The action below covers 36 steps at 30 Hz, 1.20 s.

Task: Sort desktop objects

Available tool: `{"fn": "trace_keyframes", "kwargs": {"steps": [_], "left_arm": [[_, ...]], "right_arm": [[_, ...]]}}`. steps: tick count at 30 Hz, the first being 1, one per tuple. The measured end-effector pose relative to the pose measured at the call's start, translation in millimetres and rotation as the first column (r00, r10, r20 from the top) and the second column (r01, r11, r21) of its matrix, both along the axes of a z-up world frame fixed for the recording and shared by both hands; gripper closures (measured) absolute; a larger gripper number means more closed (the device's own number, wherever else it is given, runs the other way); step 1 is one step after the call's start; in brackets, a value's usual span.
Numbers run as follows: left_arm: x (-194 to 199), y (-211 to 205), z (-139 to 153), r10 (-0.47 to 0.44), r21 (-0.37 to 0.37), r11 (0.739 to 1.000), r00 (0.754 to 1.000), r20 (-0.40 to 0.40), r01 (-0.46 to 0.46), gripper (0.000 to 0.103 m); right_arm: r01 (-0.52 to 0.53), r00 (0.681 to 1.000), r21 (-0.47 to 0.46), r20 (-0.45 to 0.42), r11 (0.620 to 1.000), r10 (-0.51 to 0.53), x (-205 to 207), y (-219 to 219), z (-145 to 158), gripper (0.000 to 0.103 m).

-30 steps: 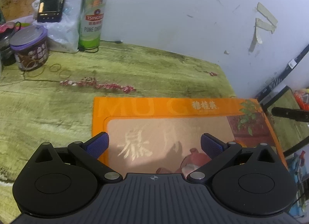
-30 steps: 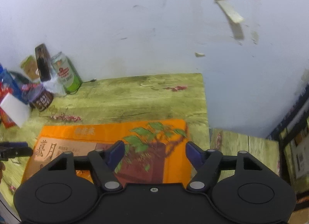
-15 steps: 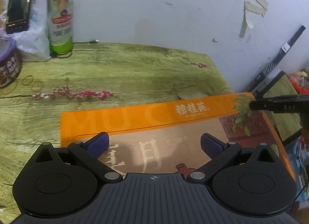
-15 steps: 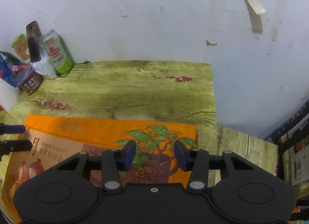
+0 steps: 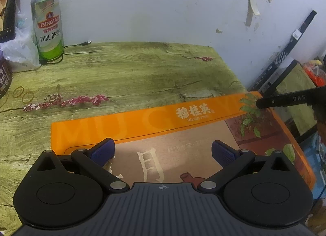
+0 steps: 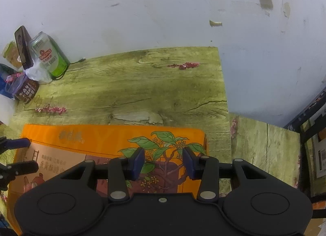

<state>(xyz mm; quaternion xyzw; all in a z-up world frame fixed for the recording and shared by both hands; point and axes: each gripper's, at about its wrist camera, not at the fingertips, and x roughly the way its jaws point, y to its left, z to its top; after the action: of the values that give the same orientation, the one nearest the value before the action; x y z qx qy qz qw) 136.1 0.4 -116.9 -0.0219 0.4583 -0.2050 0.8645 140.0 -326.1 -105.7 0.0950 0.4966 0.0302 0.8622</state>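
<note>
L hand-held gripper [image 5: 163, 152] wide open, R hand-held gripper [image 6: 163, 163] part-closed after narrowing, both empty above orange box [image 5: 183, 130]. Risk: lopsided grab tips box off bench [image 5: 122, 69] edge.

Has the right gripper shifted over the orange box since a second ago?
Yes. The right gripper has come lower over the orange box, whose leaf print looks larger; its jaws have just been closing, gripping nothing.

Since 1 second ago the right gripper [image 6: 163, 163] has narrowed its jaws over the orange box [image 6: 97, 140], gripping nothing.
</note>
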Motion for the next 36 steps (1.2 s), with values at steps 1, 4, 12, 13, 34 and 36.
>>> {"fn": "trace_keyframes", "kwargs": {"steps": [1,4,12,13,34,36], "left_arm": [[-0.1,-0.6,-0.6,-0.001,0.004,1.000,1.000,0.000,0.001,0.001],[0.6,-1.4,-2.2,0.001,0.012,1.000,1.000,-0.006,-0.001,0.001],[-8.5,9.4,12.5,0.049,-0.026,0.999,0.998,0.039,-0.048,0.001],[-10.4,11.0,14.7,0.052,-0.027,0.998,0.998,0.046,-0.051,0.001],[-87.2,62.9,28.2,0.091,-0.092,0.992,0.996,0.009,-0.090,0.000],[-92.0,68.2,22.3,0.083,-0.094,0.992,0.996,-0.016,-0.085,0.001]], "right_arm": [[0.004,1.000,0.010,0.000,1.000,-0.004,-0.2,-1.6,-1.2,0.063],[0.016,1.000,0.030,0.002,0.999,-0.016,-0.4,-4.2,-2.0,0.063],[0.043,0.999,0.053,0.017,0.998,-0.044,-7.8,-5.1,4.0,0.062],[0.047,0.999,0.056,0.022,0.997,-0.048,-11.0,-5.2,5.8,0.062],[0.192,0.969,0.007,0.160,0.981,-0.190,-112.7,7.6,60.7,0.030],[0.222,0.966,0.017,0.132,0.975,-0.222,-120.0,2.7,60.8,0.034]]}}
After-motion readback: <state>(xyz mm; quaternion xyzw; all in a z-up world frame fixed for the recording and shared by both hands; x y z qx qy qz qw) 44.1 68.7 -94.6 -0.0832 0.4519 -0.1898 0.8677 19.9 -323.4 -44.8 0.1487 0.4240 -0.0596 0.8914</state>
